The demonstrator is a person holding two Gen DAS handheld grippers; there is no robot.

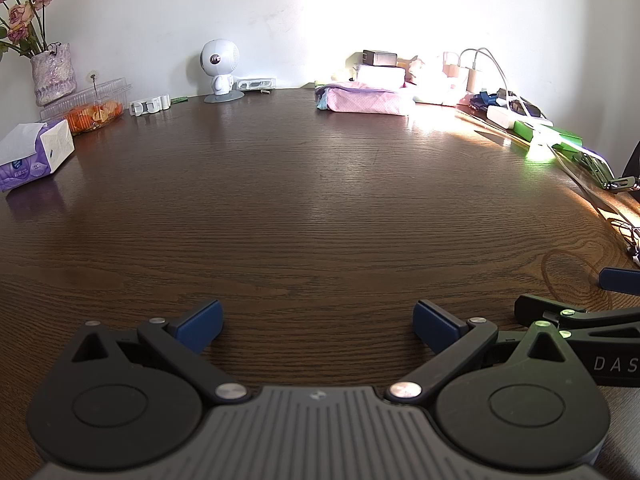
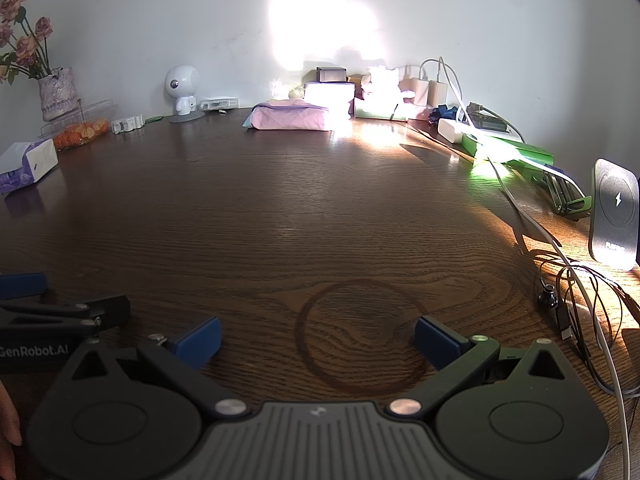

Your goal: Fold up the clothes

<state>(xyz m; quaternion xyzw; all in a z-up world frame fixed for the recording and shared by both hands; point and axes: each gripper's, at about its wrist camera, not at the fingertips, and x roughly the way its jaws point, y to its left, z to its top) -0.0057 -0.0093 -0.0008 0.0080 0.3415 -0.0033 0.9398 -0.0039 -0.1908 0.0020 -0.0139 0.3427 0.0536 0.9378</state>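
Observation:
My left gripper [image 1: 318, 326] is open and empty, low over the dark wooden table [image 1: 304, 200]. My right gripper [image 2: 318, 340] is open and empty, beside it to the right, over a ring stain [image 2: 360, 338] in the wood. Each gripper shows at the edge of the other's view: the right one in the left wrist view [image 1: 580, 304], the left one in the right wrist view [image 2: 60, 304]. A folded pink cloth bundle [image 1: 366, 98] lies at the far edge of the table, also in the right wrist view [image 2: 292, 118]. No loose garment is in view.
Along the back: a vase of dried roses [image 1: 52, 74], a plastic box of orange fruit [image 1: 90, 110], a tissue box [image 1: 34, 154], a white robot figure [image 1: 220, 70], stacked boxes [image 2: 332, 94]. On the right: chargers and cables [image 2: 532, 216], green boxes [image 2: 508, 152], a wireless charger stand [image 2: 614, 216].

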